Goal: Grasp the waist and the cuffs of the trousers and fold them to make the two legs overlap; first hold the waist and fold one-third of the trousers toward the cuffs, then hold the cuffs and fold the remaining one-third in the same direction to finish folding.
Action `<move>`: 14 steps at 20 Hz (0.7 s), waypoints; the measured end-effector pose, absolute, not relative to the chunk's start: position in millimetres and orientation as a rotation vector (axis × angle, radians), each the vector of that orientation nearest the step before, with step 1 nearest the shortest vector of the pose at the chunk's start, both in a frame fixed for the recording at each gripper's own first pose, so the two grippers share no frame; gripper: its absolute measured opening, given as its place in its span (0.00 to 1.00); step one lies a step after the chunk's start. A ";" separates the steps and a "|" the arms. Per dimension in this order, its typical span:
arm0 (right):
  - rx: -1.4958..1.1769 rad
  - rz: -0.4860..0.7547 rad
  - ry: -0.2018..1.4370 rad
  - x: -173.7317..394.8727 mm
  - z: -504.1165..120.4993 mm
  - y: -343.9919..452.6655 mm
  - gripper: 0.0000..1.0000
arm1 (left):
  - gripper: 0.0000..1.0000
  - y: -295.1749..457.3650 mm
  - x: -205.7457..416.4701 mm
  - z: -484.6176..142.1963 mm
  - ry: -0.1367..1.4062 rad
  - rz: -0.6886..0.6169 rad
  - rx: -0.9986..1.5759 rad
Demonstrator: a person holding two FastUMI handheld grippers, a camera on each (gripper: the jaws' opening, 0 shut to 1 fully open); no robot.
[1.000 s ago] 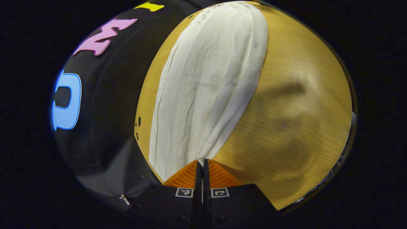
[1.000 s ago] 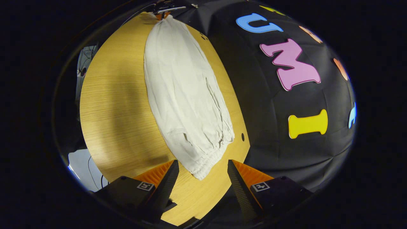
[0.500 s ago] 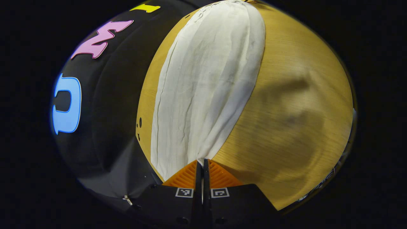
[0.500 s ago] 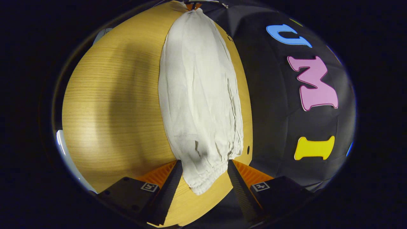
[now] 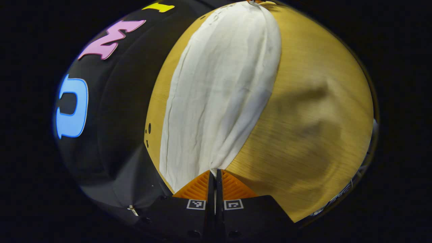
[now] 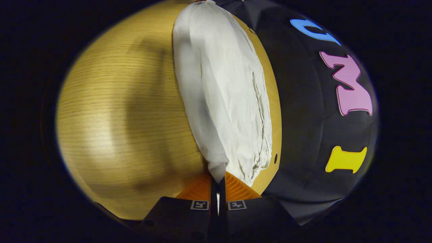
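Observation:
Off-white trousers (image 5: 222, 84) lie stretched along the far side of a round wooden table (image 5: 314, 101), legs overlapped into one long strip. In the left gripper view my left gripper (image 5: 213, 173) is shut on the cuff end, and cloth fans away from its fingertips. In the right gripper view my right gripper (image 6: 218, 180) is shut on the gathered waist end of the trousers (image 6: 226, 94). The waist's elastic ruffles hang to the right of its fingers. Each end's other gripper sits at the far tip of the cloth, barely visible at the top edge.
The trousers run close to the table edge beside the black booth wall (image 5: 118, 111). A small hole (image 6: 275, 158) marks the tabletop near the waist. A broad bare stretch of the table (image 6: 118, 111) lies on the side away from the wall, crossed by soft shadows.
My right gripper has moved onto the waist and shut on it; it stood open around it before. The left gripper has kept its hold on the cuffs, barely shifting.

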State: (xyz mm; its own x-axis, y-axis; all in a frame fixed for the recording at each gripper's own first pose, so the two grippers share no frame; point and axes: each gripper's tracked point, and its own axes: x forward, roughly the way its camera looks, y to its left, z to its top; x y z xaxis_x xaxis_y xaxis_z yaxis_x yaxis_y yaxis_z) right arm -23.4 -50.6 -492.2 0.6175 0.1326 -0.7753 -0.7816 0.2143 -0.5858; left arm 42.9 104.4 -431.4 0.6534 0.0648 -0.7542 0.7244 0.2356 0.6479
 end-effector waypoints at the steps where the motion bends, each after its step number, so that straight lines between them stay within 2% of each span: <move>1: -1.194 0.683 0.645 -19.5 -485.3 -49.7 0.05 | 0.05 104.5 41.9 -425.5 0.745 -0.497 1.256; 9: -1.036 0.449 0.538 36.5 -412.5 -52.7 0.05 | 0.05 110.9 72.5 -376.7 0.657 -0.340 1.103; 14: -0.985 0.382 0.526 76.4 -391.5 -55.4 0.05 | 0.05 115.2 109.4 -350.9 0.613 -0.265 1.063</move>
